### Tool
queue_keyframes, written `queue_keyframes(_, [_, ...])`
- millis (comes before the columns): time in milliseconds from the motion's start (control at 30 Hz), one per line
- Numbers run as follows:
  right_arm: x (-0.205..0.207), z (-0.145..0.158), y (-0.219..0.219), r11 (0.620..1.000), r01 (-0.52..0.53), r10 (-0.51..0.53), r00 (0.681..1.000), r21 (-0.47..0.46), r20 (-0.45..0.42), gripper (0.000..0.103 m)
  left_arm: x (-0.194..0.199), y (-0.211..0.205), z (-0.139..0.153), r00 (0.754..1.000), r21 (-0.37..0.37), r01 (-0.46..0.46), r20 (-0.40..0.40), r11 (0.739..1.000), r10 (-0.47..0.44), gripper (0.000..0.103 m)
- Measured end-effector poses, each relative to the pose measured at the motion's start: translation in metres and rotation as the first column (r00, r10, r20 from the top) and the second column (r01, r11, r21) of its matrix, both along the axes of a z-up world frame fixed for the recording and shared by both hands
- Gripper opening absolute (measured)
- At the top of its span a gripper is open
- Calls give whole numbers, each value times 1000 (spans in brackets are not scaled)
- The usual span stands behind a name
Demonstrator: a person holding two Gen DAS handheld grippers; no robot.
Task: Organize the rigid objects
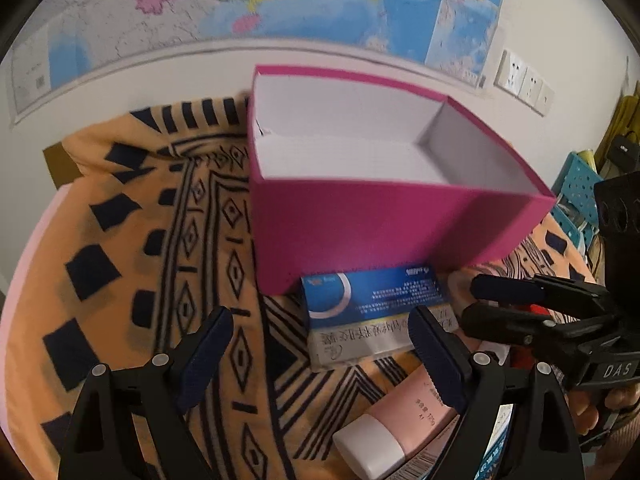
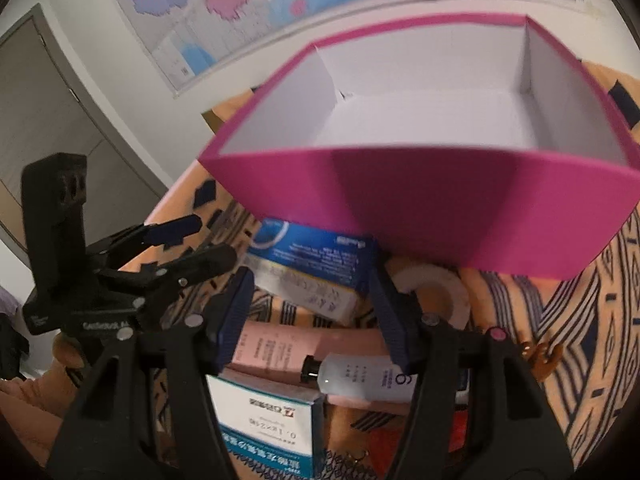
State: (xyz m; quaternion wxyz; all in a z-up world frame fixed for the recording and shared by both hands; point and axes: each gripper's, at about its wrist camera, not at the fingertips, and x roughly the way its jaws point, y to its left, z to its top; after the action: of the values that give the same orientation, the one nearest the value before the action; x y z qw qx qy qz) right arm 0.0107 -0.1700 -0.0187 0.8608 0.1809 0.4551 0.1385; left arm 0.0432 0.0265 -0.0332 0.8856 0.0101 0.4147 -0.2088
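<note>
Both claws open nr empty pink box (image 1: 372, 232).

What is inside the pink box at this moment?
The pink box shows only bare white walls and floor in both wrist views; no item lies in it. Its near wall hides the floor strip right behind it. The blue carton lies outside, against the box front.

Place: a room in a home is suggested.
Wall: a large coloured map (image 1: 256, 4) is hung on it, with sockets (image 1: 524, 82) beside.
Door: a grey door (image 2: 44, 120) is seen at the left.
Surface: a patterned orange cloth (image 1: 132, 248) is spread, with household boxes and toiletries laid on it.
</note>
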Motion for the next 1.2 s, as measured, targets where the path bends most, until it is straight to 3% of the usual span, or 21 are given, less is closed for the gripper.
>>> queue_keyframes(167, [7, -13, 3, 1000, -7, 7, 999, -1, -43, 61, 3, -4, -12, 999, -7, 15, -40, 1000, -15, 87])
queue_keyframes(533, [20, -25, 6, 1000, -9, 9, 997, 5, -72, 59, 8, -11, -22, 993, -29, 62, -98, 998, -64, 64])
queue_keyframes(767, [23, -32, 8, 1000, 9, -9, 997, 6, -80, 52, 12, -10, -24, 988, -72, 72, -130, 995, -81, 62])
queue_keyframes(1200, [8, -16, 4, 1000, 13, -13, 1000, -3, -26, 51, 0, -10, -5, 991, -78, 75, -103, 994, -83, 62])
